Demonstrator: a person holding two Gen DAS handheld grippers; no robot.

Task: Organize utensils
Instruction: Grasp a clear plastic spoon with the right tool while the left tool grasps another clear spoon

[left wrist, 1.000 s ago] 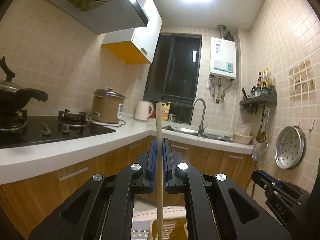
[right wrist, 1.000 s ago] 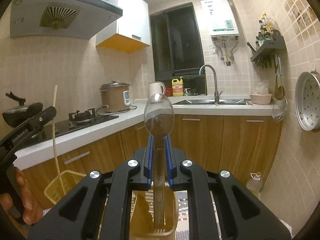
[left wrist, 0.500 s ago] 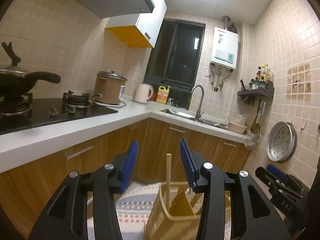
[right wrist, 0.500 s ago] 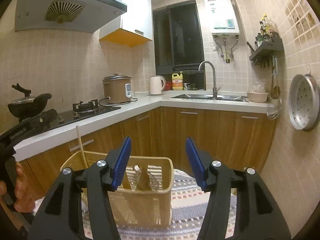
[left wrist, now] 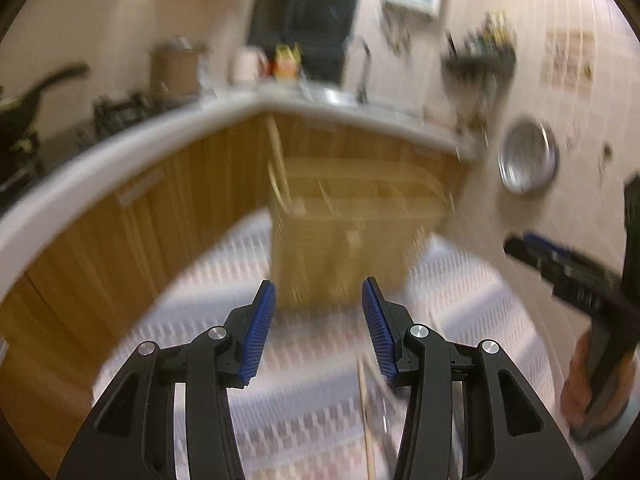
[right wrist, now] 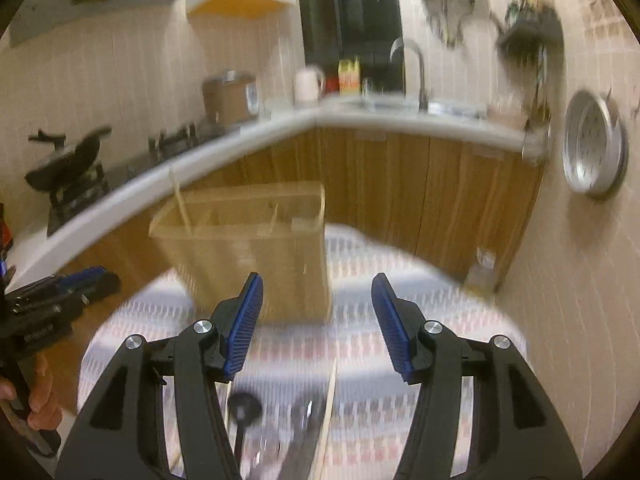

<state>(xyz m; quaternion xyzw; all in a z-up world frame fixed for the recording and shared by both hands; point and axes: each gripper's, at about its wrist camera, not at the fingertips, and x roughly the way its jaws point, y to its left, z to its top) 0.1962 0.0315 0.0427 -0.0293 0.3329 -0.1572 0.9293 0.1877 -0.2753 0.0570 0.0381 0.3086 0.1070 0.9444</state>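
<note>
Left claw (left wrist: 319,322) hangs released, holding nothing, above the striped cloth (left wrist: 304,420). Ahead on the cloth stands the beige basket (right wrist: 244,256), a chopstick (right wrist: 181,204) leaning in its left compartment (both views blurred). Right claw (right wrist: 317,322) is released too; below it lie a chopstick (right wrist: 329,404) and dark spoons (right wrist: 245,410).
</note>
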